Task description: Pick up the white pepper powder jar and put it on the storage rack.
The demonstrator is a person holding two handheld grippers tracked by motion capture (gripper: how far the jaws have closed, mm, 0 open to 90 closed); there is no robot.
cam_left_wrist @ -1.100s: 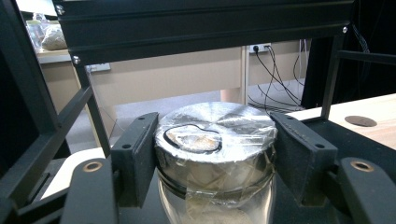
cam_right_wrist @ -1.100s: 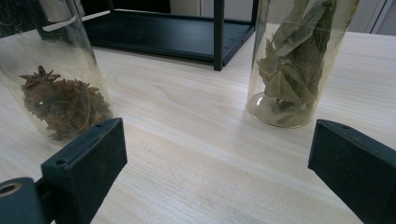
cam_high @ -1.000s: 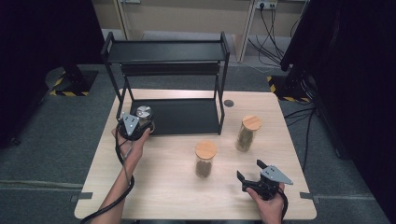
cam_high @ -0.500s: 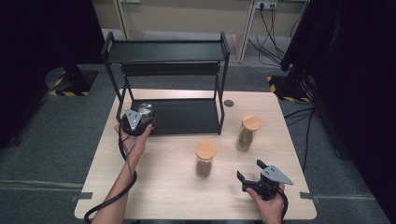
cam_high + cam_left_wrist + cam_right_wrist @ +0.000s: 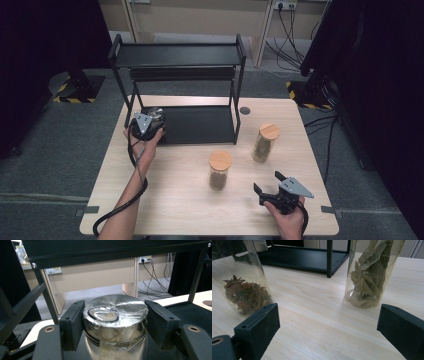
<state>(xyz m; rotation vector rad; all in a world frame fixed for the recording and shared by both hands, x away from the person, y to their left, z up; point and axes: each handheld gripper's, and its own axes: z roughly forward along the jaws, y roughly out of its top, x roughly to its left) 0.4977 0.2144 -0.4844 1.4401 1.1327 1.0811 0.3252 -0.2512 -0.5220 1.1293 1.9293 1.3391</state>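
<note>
My left gripper (image 5: 149, 119) is shut on a glass jar with a shiny metal lid (image 5: 115, 315), its pads pressing both sides just under the lid. It holds the jar (image 5: 156, 114) at the left end of the black rack's lower shelf (image 5: 200, 125); whether the jar rests on the shelf is hidden. Near the table's front right, my right gripper (image 5: 267, 182) stands open with nothing between its jaws (image 5: 329, 327). Ahead of it are a cork-lidded jar of star anise (image 5: 220, 170) (image 5: 244, 287) and a jar of bay leaves (image 5: 264, 142) (image 5: 372, 272).
The rack's upper shelf (image 5: 175, 55) hangs low over the held jar, and its posts (image 5: 236, 107) frame the lower shelf. A round cable hole (image 5: 244, 110) sits in the wooden table (image 5: 175, 200) behind the bay leaf jar. Dark curtains flank the table.
My left gripper has carried the metal-lidded jar a little to the right and farther in over the rack's lower shelf. The right gripper and both cork-lidded jars have stayed put.
</note>
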